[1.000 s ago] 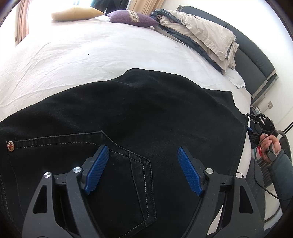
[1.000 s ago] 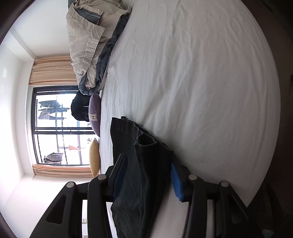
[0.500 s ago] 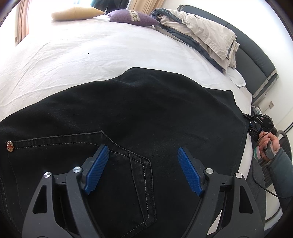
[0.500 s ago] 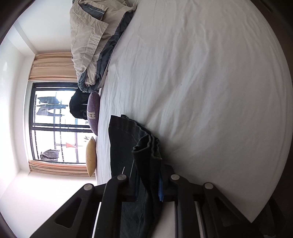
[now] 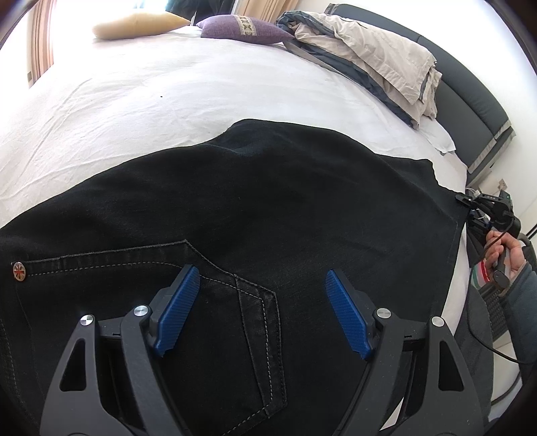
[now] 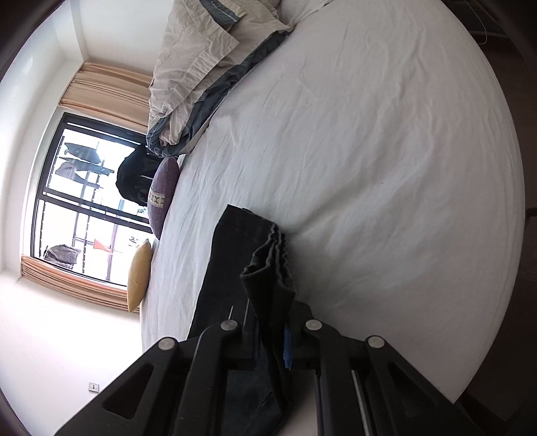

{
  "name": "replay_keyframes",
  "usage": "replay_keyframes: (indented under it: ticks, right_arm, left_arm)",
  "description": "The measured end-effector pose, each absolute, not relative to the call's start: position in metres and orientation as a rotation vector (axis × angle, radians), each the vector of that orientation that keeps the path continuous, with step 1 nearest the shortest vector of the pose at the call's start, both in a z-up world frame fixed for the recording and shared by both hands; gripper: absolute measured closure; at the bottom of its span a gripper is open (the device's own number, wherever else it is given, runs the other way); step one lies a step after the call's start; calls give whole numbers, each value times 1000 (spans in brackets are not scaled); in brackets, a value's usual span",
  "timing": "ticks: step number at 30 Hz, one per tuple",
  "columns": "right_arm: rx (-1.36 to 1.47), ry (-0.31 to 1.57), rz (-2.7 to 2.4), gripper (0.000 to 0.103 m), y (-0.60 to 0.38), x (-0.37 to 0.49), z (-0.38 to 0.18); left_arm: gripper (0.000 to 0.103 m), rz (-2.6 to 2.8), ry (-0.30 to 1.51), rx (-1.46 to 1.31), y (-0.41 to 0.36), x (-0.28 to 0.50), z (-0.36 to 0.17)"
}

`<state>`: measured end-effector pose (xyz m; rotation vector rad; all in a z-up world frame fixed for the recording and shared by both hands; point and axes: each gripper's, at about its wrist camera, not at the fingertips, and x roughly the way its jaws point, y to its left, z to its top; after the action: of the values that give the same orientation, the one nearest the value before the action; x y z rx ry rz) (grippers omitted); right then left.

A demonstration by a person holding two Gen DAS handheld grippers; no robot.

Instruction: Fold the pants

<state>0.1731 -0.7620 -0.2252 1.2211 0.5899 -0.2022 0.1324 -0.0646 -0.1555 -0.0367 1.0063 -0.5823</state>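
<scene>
Left black two-finger gripper with blue ribbed pads (image 5: 261, 308): jaws spread wide, nothing between them. Right black two-finger gripper (image 6: 273, 338): jaws closed, pinching dark fabric. Right hand (image 5: 503, 255) wrapped around gripper handle, grey sleeve at wrist.

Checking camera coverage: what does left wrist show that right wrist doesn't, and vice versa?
Left wrist only: the open left claw over the pants' back pocket, a rivet, the dark headboard, and the right claw from outside.

Right wrist only: the window, curtains, and the right claw shut on the bunched hem.

Both: white sheet, purple cushion, yellow cushion, folded duvet.
</scene>
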Motion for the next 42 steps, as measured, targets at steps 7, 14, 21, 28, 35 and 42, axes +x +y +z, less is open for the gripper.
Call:
replay_keyframes:
  ticks: [7, 14, 21, 28, 35, 42]
  right_arm:
    - [1196, 586, -204, 92, -756, 176, -214]
    - [1079, 603, -173, 92, -728, 186, -184]
    - [446, 785, 145, 92, -554, 234, -125]
    - [59, 962, 312, 92, -422, 227, -160]
    - [25, 885, 291, 92, -425, 219, -141]
    - [-139, 809, 279, 92, -396, 199, -133]
  left_arm:
    - [26, -588, 1019, -51, -65, 135, -158]
    - [26, -572, 1023, -20, -72, 137, -159]
    - [26, -576, 1020, -39, -71, 137, -161]
    - [26, -585, 1013, -79, -61, 137, -160]
    - [25, -613, 1066, -340, -54, 147, -143]
    - [16, -759, 1221, -593, -87, 172, -148]
